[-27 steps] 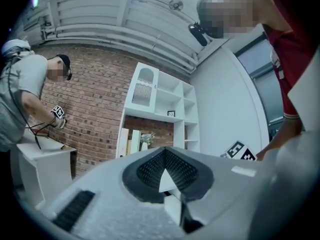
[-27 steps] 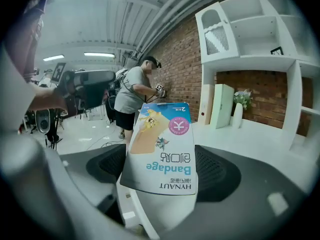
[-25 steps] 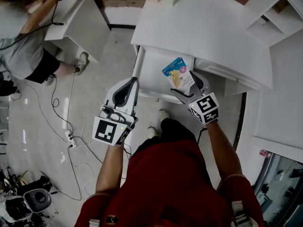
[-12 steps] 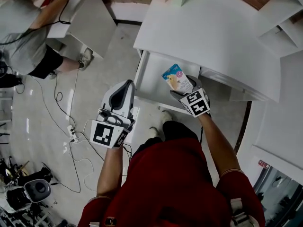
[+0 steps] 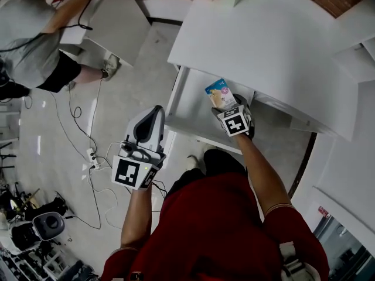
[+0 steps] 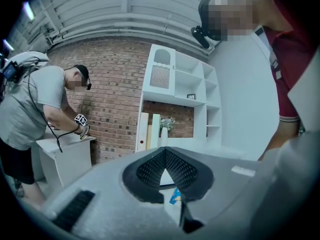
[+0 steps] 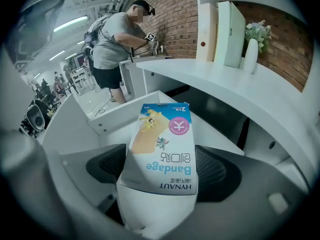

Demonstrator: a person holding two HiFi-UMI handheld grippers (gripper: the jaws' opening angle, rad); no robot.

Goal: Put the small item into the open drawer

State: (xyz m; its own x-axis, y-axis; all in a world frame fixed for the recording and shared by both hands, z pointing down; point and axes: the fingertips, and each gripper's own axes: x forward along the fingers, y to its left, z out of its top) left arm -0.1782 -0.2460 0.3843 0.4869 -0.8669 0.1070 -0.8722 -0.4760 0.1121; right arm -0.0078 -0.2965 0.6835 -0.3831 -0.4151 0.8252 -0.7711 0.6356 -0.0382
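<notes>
Over the open drawer [image 5: 186,107], my right claw [image 5: 227,105] is clamped on the bandage box [image 5: 218,91]; the left claw [image 5: 155,113] is closed on nothing. If I release from up here, the box could bounce off the front rim onto the floor.

the small blue-and-white cardboard box [image 7: 162,149] reads "hynaut" and "bandage", upside down in the right gripper view, with the chinese characters 创口贴.
</notes>
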